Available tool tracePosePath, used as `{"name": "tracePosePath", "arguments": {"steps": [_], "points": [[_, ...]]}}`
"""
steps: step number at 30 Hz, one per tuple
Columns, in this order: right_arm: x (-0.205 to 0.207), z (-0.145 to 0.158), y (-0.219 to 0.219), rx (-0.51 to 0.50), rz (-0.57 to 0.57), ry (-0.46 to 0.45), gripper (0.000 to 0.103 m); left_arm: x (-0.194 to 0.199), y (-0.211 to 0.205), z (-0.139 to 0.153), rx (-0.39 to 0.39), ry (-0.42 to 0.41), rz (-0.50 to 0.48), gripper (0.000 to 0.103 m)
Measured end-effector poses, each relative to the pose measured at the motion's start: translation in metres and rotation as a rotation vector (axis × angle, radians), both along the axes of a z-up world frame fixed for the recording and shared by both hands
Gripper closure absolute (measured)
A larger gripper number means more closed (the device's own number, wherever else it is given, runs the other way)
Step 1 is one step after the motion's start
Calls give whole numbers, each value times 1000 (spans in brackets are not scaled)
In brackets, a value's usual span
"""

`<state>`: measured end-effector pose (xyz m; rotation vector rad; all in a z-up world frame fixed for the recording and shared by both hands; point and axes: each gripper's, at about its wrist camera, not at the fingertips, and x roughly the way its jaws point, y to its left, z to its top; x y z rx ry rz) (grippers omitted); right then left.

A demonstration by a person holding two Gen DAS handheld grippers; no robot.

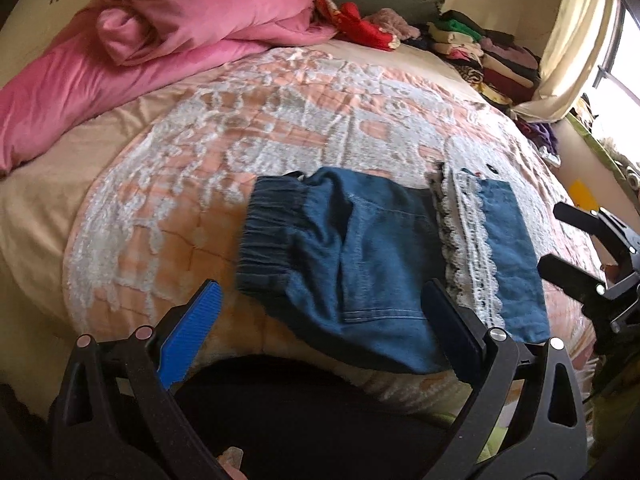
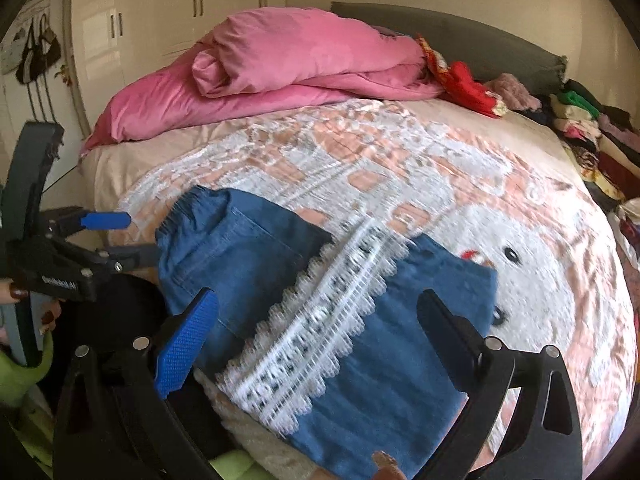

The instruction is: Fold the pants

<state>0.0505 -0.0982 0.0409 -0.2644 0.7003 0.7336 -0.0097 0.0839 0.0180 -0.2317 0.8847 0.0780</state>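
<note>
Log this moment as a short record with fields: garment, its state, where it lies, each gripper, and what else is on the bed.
garment: blue denim pants with a white lace trim
state: folded into a compact stack, elastic waistband showing at the left
location: near edge of the bed, on a pink and white patterned blanket
left gripper: open, holding nothing
right gripper: open, above the lace trim, holding nothing
also on bed: pink duvet, stacks of folded clothes
</note>
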Motion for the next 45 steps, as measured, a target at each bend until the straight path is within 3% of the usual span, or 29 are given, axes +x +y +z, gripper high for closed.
{"name": "tracePosePath", "arguments": {"steps": [17,18,21,25,32,38,40,42,45], "points": [[50,-10,110,-52,221,80,4,11,30,-28,-93,25,46,10],[53,-12,115,-57,231,85,4,12,30,-29,-108,26,43,12],[62,-17,128,-64,260,117,4,17,31,-36,-150,34,32,37],[73,-20,144,-75,294,144,4,21,31,-46,-165,55,30,46],[78,-27,171,-88,379,188,5,23,37,-57,-230,70,27,49],[83,-55,200,-134,453,282,5,23,38,-59,-249,78,21,49],[87,-66,205,-129,476,340,11,23,38,-59,-249,80,22,49],[87,-70,204,-102,513,368,44,22,38,-59,-251,82,25,48],[87,-60,193,-55,537,377,61,21,38,-58,-252,82,28,44]]}}
